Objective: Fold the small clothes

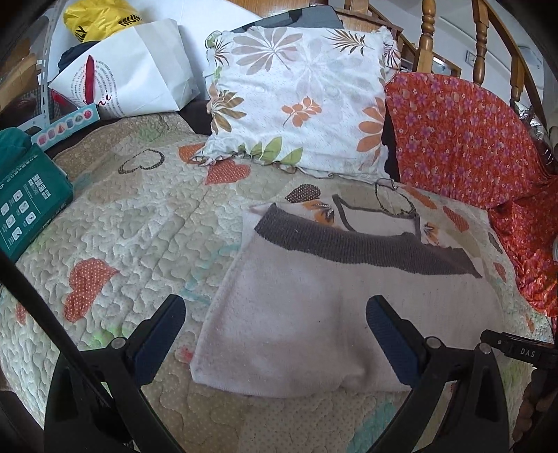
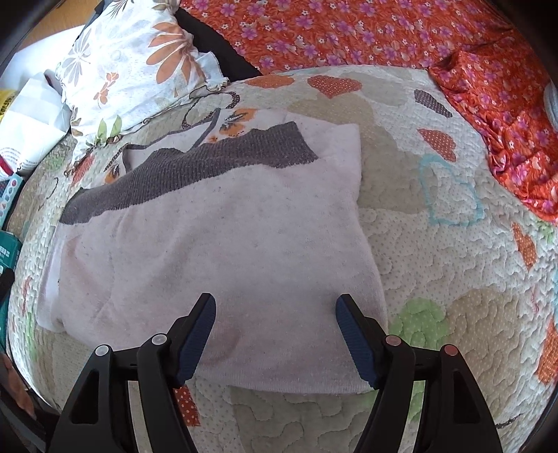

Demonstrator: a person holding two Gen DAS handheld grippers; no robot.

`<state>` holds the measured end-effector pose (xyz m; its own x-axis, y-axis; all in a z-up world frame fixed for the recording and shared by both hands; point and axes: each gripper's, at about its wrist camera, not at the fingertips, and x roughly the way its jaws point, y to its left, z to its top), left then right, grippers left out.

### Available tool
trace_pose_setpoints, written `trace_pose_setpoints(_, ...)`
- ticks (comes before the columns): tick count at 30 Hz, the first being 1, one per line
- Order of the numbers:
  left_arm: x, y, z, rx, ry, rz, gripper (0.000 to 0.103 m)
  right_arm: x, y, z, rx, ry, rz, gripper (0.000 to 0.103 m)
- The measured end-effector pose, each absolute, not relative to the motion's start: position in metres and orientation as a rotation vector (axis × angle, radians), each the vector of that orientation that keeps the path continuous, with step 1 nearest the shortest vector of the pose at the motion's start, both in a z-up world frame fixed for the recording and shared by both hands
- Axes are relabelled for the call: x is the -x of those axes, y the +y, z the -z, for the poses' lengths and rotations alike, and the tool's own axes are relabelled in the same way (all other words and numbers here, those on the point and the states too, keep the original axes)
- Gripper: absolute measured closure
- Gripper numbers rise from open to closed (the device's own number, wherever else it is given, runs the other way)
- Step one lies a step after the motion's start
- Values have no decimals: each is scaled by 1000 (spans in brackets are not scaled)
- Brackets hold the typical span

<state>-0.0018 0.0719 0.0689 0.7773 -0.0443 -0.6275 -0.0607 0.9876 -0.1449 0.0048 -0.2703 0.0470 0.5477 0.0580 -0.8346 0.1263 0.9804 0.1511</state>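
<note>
A pale pink knit garment with a dark grey ribbed band lies folded flat on the quilted bedspread. It also shows in the right wrist view, with the grey band at its far side. A white floral piece peeks out beyond it. My left gripper is open and empty, just above the garment's near left part. My right gripper is open and empty, over the garment's near edge.
A floral pillow leans at the back, with an orange flowered cloth to its right over a wooden railing. A white paper bag, a yellow bag and a green box sit at the left.
</note>
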Motion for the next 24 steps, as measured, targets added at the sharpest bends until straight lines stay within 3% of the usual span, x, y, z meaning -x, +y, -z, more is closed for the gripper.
trace_pose_setpoints(24, -1, 65, -53, 143, 751, 2, 0, 0, -274, -48, -238, 992, 52, 26)
